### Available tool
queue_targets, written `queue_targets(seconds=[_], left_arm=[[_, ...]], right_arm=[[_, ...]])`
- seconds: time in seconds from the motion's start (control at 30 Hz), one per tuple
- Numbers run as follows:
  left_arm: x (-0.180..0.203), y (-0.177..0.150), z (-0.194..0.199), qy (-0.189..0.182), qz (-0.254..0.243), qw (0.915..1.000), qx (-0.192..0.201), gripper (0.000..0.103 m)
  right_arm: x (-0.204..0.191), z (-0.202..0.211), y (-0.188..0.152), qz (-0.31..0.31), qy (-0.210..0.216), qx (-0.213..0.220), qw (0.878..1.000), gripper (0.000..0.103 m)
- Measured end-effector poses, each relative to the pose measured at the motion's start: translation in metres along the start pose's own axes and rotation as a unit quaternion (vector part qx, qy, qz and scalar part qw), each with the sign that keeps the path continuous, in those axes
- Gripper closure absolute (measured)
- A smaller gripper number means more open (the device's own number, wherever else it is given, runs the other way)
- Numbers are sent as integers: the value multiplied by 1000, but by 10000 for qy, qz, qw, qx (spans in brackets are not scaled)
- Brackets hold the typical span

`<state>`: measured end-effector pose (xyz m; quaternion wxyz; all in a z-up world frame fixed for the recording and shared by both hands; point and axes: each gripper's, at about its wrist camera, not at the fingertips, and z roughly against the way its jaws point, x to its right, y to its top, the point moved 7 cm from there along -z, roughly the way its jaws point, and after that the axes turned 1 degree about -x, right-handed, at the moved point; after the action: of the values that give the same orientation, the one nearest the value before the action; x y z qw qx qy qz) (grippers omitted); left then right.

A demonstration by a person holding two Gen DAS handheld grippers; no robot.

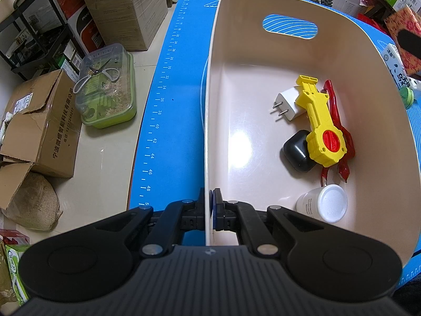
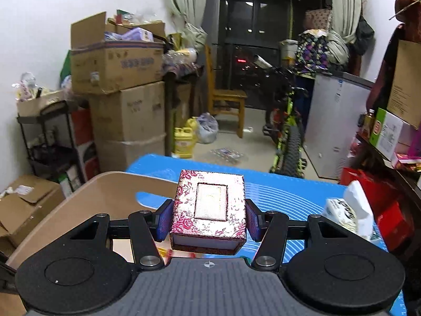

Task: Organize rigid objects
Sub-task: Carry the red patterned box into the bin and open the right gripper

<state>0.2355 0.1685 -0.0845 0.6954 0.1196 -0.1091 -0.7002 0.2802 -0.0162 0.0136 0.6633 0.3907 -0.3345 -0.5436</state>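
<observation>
I am holding the left gripper pinched shut on the near left wall of the cream plastic bin with a cut-out handle, one finger outside and one inside, steadying it on the blue ruled mat. The right gripper is closed partway on the red-and-white floral brocade box, its blue pads pressing the box's left and right sides; the box is hanging above the mat by the bin's right rim, near the far handle end.

Inside the bin I am seeing several things already sorted — a yellow plastic toy with a red round centre, a white plug-in charger, a black rounded earbud case, a red plastic tool lying under the toy, and a small white capped jar. So I judge the task well along, with the box yet to go in. A white tissue packet and a small green round thing are sitting on the mat outside; whether they belong in the bin I cannot tell.

The box is sitting level with its inset lid panel facing up and its long axis running away from me, near to far.
</observation>
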Motion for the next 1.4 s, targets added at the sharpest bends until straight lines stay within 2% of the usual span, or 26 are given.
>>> queue_targets(seconds=[0.17,0.4,0.6,0.7,0.77,0.9,0.97,1.13,1.27,1.4], left_arm=[[0,0,0,2,1,10000,-1,98],[0,0,0,3,-1,10000,1,98],[0,0,0,1,1,10000,0,98],[0,0,0,7,0,10000,-1,98],[0,0,0,1,2,10000,-2,98],[0,0,0,6,-2,10000,-1,98],[0,0,0,4,-2,10000,1,98],[0,0,-1,20,-5,10000,-5,98],[0,0,-1,20,-6,10000,-4,98],[0,0,0,21,-9,10000,-2,98]], right_arm=[[-15,-2,1,58,96,-39,9999,43],[-50,-14,-17,416,426,-366,9976,43],[-86,-25,-40,928,801,-875,9886,43],[-99,-28,-49,1252,795,-1120,9826,43],[-100,-27,-49,1252,857,-1158,9816,43],[-102,-38,-58,1273,884,-1675,9736,43],[-104,-41,-59,1265,895,-1778,9718,43],[-94,-37,-53,1044,1026,-1656,9753,27],[-74,-28,-44,923,933,-1477,9803,27],[-39,-18,-23,484,821,-1256,9875,26]])
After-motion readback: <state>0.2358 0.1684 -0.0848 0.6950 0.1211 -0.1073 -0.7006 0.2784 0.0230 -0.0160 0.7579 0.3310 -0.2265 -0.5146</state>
